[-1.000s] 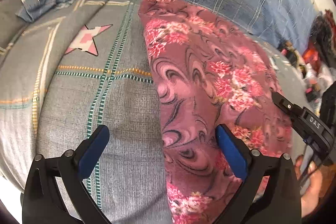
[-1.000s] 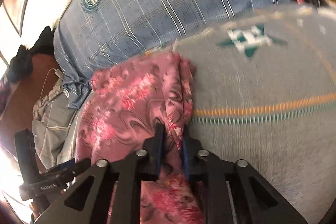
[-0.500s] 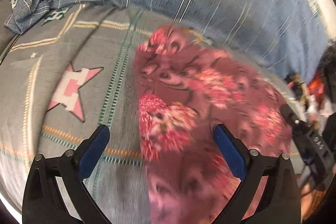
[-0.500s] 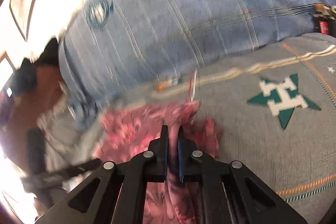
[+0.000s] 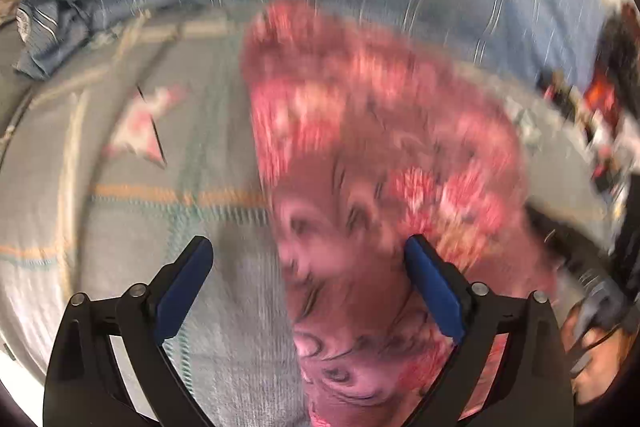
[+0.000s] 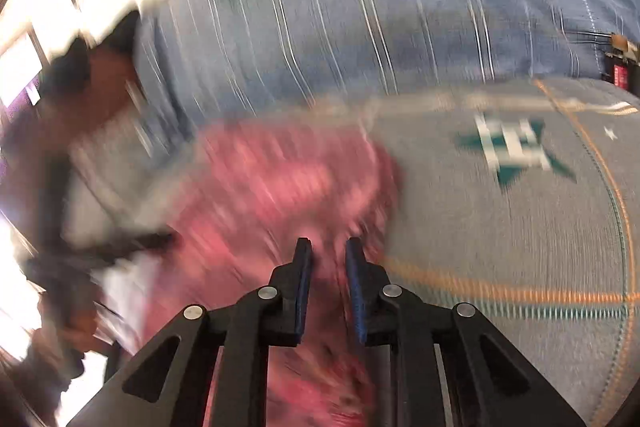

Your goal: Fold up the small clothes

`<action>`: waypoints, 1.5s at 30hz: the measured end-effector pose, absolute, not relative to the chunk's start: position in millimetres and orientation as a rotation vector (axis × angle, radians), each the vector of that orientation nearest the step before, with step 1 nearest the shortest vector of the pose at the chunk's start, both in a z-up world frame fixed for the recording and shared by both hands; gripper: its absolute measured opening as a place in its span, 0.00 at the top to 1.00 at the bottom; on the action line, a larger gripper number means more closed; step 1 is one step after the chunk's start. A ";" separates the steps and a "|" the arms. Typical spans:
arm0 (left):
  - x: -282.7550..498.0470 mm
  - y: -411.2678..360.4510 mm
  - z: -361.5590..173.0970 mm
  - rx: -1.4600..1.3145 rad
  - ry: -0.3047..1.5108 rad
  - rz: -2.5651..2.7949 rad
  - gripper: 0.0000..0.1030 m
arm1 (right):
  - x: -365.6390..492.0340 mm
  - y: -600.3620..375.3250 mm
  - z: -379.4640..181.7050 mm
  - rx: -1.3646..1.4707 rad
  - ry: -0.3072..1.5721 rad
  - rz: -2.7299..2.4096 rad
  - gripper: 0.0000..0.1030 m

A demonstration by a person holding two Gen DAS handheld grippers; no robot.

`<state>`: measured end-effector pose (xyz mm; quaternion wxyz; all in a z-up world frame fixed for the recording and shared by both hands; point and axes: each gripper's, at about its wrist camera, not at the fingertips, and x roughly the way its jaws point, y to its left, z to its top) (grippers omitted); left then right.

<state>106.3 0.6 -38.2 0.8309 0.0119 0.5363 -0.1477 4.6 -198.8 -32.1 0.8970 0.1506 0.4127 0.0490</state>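
Looking along my left gripper [image 5: 308,279], spread wide and holding nothing, I see the pink floral garment [image 5: 384,155] lying lengthwise on the grey bedspread [image 5: 120,235], its left edge between my fingers and bare spread to the left; motion blur smears its folds. From my right gripper [image 6: 327,259], jaws slightly parted over the garment [image 6: 280,183], I can't tell whether cloth is pinched; open bedspread [image 6: 500,227] lies rightward.

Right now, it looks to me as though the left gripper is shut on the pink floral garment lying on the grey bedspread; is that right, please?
Not quite: the left gripper is wide open, its jaws straddling the pink floral garment's edge without clamping it, as the left wrist view shows. The garment does lie on the grey bedspread.
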 end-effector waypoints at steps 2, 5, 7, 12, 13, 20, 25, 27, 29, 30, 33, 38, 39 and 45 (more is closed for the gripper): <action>104.9 7.6 -31.9 -0.013 1.136 -0.300 0.05 | 1.9 -206.7 -29.4 0.376 0.857 0.067 0.68; 90.8 15.8 -14.4 -0.008 1.113 -0.304 0.06 | -12.3 -217.3 -11.0 0.412 0.841 0.034 0.65; 77.4 16.6 -9.1 0.004 1.092 -0.329 0.06 | -27.9 -218.5 -3.3 0.383 0.839 0.049 0.64; 64.7 1.6 -43.9 0.078 1.133 -0.325 0.02 | -40.3 -214.6 -35.3 0.324 0.928 0.036 0.50; 62.3 2.6 -45.4 0.055 1.130 -0.318 0.00 | -45.4 -213.8 -34.4 0.318 0.893 0.025 0.49; 66.2 11.3 -48.0 0.012 1.145 -0.321 0.00 | -57.3 -212.3 -38.9 0.279 0.866 -0.151 0.14; 59.2 13.9 -48.5 0.002 1.133 -0.327 0.00 | -58.9 -215.2 -40.1 0.305 0.877 -0.228 0.01; 58.3 15.6 -49.4 -0.003 1.135 -0.333 0.00 | -59.6 -219.7 -40.4 0.344 0.872 -0.242 0.00; 57.6 15.8 -49.5 -0.004 1.133 -0.338 0.00 | -61.9 -221.6 -41.3 0.346 0.873 -0.238 0.00; 58.0 15.7 -49.5 -0.003 1.132 -0.339 0.00 | -62.6 -221.6 -41.6 0.345 0.874 -0.235 0.00; 58.5 16.1 -49.9 -0.007 1.123 -0.341 0.00 | -64.4 -219.4 -41.2 0.333 0.871 -0.239 0.00; 57.2 22.0 -48.1 -0.025 1.106 -0.367 0.00 | -58.9 -216.8 -35.3 0.321 0.919 -0.255 0.01; 60.4 25.6 -45.1 -0.038 1.126 -0.378 0.00 | -55.7 -218.6 -30.0 0.323 0.915 -0.268 0.03; 105.6 40.4 -14.3 -0.102 1.079 -0.311 0.00 | -9.8 -222.6 6.2 0.377 0.812 -0.144 0.06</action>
